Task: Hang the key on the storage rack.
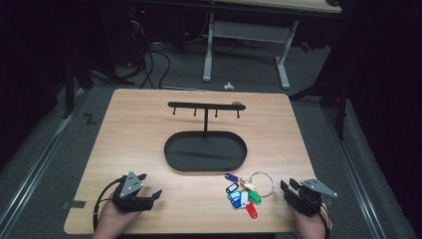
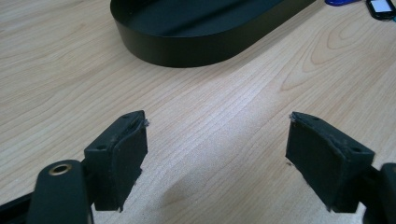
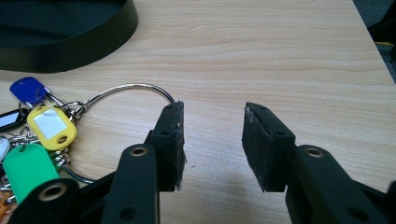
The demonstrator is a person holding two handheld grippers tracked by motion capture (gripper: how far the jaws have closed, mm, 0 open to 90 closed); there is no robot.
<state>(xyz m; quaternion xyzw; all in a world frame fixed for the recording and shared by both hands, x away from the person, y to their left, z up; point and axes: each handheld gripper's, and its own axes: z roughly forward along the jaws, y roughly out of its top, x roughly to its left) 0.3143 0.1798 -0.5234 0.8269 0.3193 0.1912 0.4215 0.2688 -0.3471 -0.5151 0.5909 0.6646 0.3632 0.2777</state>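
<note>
A bunch of coloured key tags (image 1: pixel 243 194) on a large metal ring (image 1: pixel 263 183) lies near the table's front right. In the right gripper view the ring (image 3: pixel 133 87) curves just left of my jaws, with blue, yellow and green tags (image 3: pixel 50 122) beside it. My right gripper (image 1: pixel 289 188) rests at the front right, open, with bare wood between its pads (image 3: pixel 212 140). At the front left my left gripper (image 1: pixel 151 185) sits open over bare table (image 2: pixel 217 140). A black stand with an oval tray (image 1: pixel 205 152) and a hook bar (image 1: pixel 205 105) is at the centre.
The tray's black wall (image 2: pixel 196 46) lies ahead of the left gripper and its rim (image 3: pixel 65 51) to the upper left of the right one. The table's right edge (image 3: pixel 373 51) is close. Beyond the table are a desk frame (image 1: pixel 246 45) and cables on the floor.
</note>
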